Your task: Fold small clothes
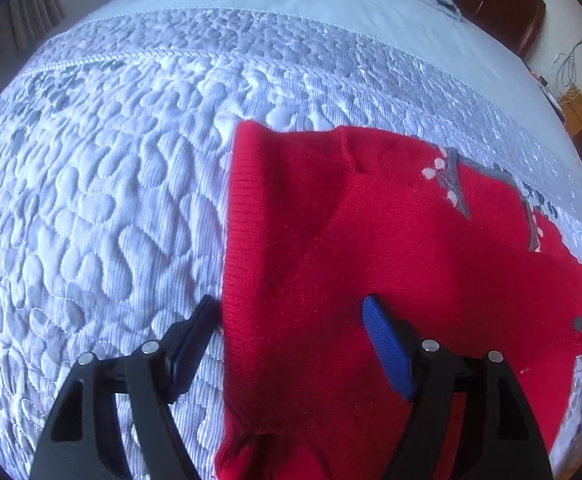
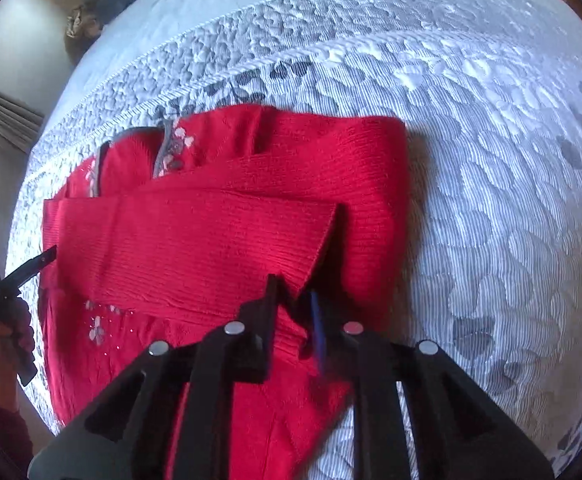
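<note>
Partway folded: red sweater (image 1: pixel 391 260) lying on a quilted grey-and-white bed (image 1: pixel 111 200), one sleeve already laid across the body, grey flower-trimmed neckline at the far end. Probably left to do: tidying the other side and doubling the bottom half up, though the lower hem runs out of sight under the tools. Left tongs (image 1: pixel 291 320) spread wide, hanging over the sweater's edge, one pad above the quilt, the blue pad above red knit, nothing pinched. Right tongs (image 2: pixel 295 300) narrowed to a small gap right at the cuff end of the folded sleeve (image 2: pixel 211 236); hard to tell whether any knit sits between the pads, but no visible press on the fabric. Shown only from the right wrist: the sleeve as a clear band across the chest, plus the other tool and a hand at the sweater's far side. Shown only from the left wrist: a pillow and dark headboard beyond the quilt.
</note>
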Available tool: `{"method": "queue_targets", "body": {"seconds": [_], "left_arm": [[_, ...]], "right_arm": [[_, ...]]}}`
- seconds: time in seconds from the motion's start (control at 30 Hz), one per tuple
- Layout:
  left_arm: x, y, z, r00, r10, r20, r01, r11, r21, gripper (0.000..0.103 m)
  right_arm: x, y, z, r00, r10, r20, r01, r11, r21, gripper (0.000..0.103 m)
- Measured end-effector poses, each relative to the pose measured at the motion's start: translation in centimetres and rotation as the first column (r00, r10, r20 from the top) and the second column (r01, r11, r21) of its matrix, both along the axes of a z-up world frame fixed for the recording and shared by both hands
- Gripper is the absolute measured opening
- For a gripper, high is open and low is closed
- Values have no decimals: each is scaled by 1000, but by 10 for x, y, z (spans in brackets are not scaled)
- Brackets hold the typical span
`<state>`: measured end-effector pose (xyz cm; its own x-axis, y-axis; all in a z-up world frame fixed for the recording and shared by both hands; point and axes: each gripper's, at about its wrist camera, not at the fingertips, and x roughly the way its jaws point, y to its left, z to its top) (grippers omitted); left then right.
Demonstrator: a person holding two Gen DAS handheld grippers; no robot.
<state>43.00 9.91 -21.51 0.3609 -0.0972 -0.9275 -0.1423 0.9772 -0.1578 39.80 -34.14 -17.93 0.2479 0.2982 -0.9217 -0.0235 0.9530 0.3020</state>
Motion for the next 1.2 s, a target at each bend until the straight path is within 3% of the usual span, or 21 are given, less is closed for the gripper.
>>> {"method": "queue_targets", "body": {"seconds": [0.03, 0.1, 0.17, 0.23, 0.37, 0.53, 0.6, 0.63, 0.67, 0.83, 0.97, 1.07, 1.2], "left_arm": [[2, -1, 3, 1000, -7, 8, 7, 1000, -11, 75], [8, -3, 8, 1000, -9, 15, 9, 1000, 18, 76], [16, -4, 5, 1000, 6, 4, -7, 999, 50, 76], [22, -4, -6, 1000, 11, -29, -9, 998, 66, 79], [17, -16, -13, 1000, -29, -11, 30, 989, 142, 82], [17, -12, -12, 999, -31, -17, 33, 993, 116, 82], [7, -7, -3, 999, -37, -26, 39, 994, 102, 81], [-5, -7, 3, 999, -38, -31, 40, 995, 92, 81], [-15, -7, 6, 999, -41, -35, 44, 996, 82, 81], [-121, -3, 11, 993, -105, -52, 108, 993, 43, 84], [-218, -8, 19, 983, -180, -42, 183, 980, 81, 88], [-272, -9, 26, 978, -204, -50, 208, 975, 79, 88], [-322, -13, 33, 976, -211, -45, 213, 975, 57, 88]], "right_arm": [[3, -1, 2, 1000, -6, 10, 6, 1000, 6, 34], [12, -3, 1, 1000, -22, 7, 22, 1000, 14, 37], [21, -3, -1, 1000, -22, -2, 22, 1000, 13, 19], [26, 0, -11, 999, -29, -33, 27, 998, -62, 10], [23, 0, -18, 1000, -24, -16, 23, 996, -84, 9], [19, -3, -18, 998, -66, -5, 65, 997, -40, 11], [6, -8, -6, 997, -82, 0, 82, 996, -19, 19], [-10, -10, 2, 996, -82, 17, 82, 997, -5, 32], [-24, -10, 8, 997, -75, 32, 75, 997, 4, 38], [-144, 13, 18, 999, 51, 14, -52, 998, 39, 38], [-242, 21, 11, 996, 88, -33, -86, 995, 54, 39], [-294, 22, 18, 996, 89, -16, -89, 996, 4, 39], [-334, 22, 18, 995, 80, -58, -78, 996, 44, 42]]}}
